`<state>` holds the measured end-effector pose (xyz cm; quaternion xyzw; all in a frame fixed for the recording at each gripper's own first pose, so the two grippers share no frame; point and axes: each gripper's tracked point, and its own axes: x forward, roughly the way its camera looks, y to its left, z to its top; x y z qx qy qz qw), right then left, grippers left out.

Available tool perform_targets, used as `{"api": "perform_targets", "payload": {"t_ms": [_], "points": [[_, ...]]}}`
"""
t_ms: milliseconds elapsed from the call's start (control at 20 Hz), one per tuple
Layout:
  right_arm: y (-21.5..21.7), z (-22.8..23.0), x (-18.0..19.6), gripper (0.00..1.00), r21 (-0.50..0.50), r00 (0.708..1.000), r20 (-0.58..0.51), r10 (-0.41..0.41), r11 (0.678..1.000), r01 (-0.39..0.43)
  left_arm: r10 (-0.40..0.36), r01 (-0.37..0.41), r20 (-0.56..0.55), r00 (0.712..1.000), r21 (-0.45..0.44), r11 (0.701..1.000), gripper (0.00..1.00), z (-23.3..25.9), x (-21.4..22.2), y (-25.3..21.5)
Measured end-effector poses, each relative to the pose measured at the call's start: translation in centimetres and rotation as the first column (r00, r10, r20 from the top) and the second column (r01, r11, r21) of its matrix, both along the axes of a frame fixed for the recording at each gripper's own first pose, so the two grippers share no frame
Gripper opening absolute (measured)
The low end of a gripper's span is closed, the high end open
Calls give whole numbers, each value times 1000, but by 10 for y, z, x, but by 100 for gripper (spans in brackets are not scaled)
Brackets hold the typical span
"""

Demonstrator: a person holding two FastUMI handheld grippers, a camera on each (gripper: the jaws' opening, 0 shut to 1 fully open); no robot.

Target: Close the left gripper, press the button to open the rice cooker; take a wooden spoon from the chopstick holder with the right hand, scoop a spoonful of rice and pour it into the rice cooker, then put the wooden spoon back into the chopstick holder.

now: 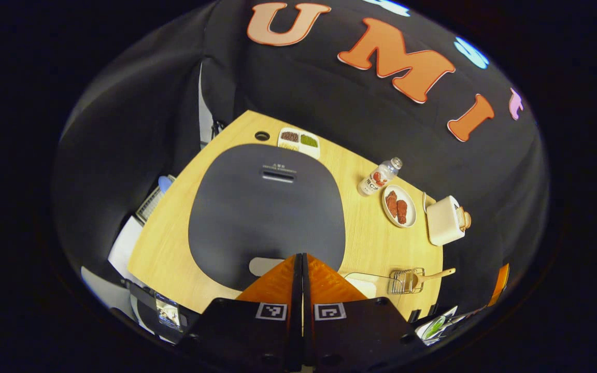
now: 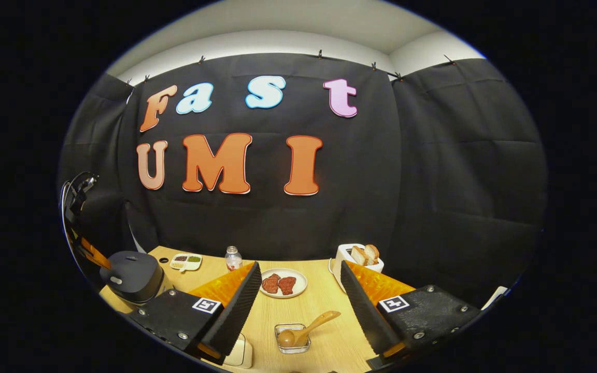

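Observation:
The rice cooker has a dark lid that lies closed below my left gripper. That gripper is shut with nothing between its fingers, and its tips hover just right of the pale oval button. In the right gripper view the cooker stands at the far left, with the left gripper over it. My right gripper is open and holds nothing. Below it the wooden spoon leans in the clear chopstick holder. The spoon and holder also lie right of the cooker.
On the wooden table are a plate of meat, a small bottle, a toaster with bread and a divided dish of beans. A pale container sits partly behind a right finger.

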<state>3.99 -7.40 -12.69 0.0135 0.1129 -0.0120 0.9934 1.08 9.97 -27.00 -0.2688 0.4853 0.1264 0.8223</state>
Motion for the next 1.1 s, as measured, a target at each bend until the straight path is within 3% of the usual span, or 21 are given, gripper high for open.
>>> {"api": "perform_targets", "payload": {"t_ms": [200, 300, 550, 700, 900, 1100], "points": [[5, -11, 3, 95, -8, 1000, -25, 13, 1000, -14, 20, -19, -97, 995, 7, 1000, 6, -36, -13, 4], [9, -15, 4, 95, -10, 999, -39, 21, 1000, -21, 37, -36, -81, 996, 22, 999, 7, -37, -13, 7], [26, -17, 6, 95, -14, 997, -64, 43, 999, -44, -23, 36, -78, 997, 165, 986, 6, -44, -10, 7], [34, -15, 2, 95, -39, 996, -78, 52, 998, -55, -50, 69, -109, 993, 181, 981, 7, -41, -11, 2], [42, -14, -5, 95, -62, 995, -90, 46, 997, -52, -77, 83, -33, 997, 275, 958, 7, -36, -10, 3], [45, -20, -14, 95, -46, 993, -113, 31, 998, -36, -110, 27, 158, 981, 451, 892, 8, 0, -6, 2]]}}
